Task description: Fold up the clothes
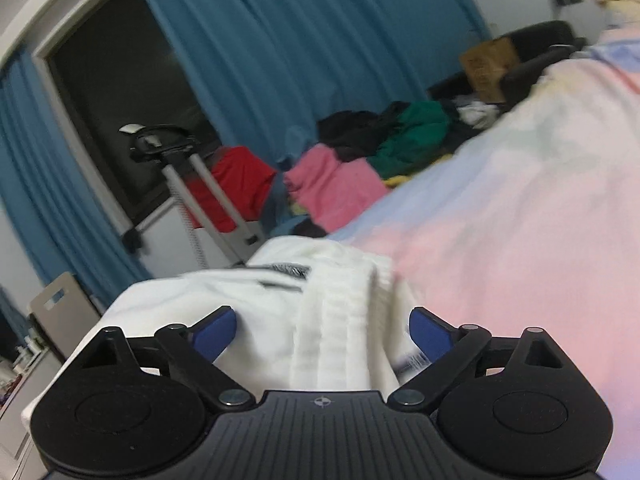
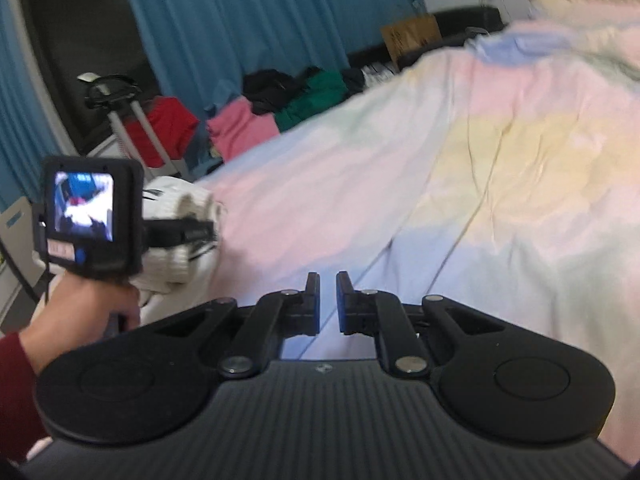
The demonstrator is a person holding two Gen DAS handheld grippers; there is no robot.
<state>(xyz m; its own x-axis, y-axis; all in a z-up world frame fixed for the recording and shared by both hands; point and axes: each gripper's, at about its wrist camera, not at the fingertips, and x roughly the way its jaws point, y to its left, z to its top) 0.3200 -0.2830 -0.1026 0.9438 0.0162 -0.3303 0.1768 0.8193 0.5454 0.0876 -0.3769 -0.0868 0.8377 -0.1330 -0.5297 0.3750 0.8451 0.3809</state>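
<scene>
A folded white ribbed garment lies between the blue pads of my left gripper, whose jaws stand wide around the bundle at the bed's edge. The garment also shows in the right wrist view, carried by the left gripper held in a hand. My right gripper hovers above the pastel bedspread with its jaws almost together and nothing between them.
A pile of clothes, pink, green, black and red, lies beyond the bed by the blue curtain. A suitcase handle and a cardboard box stand behind.
</scene>
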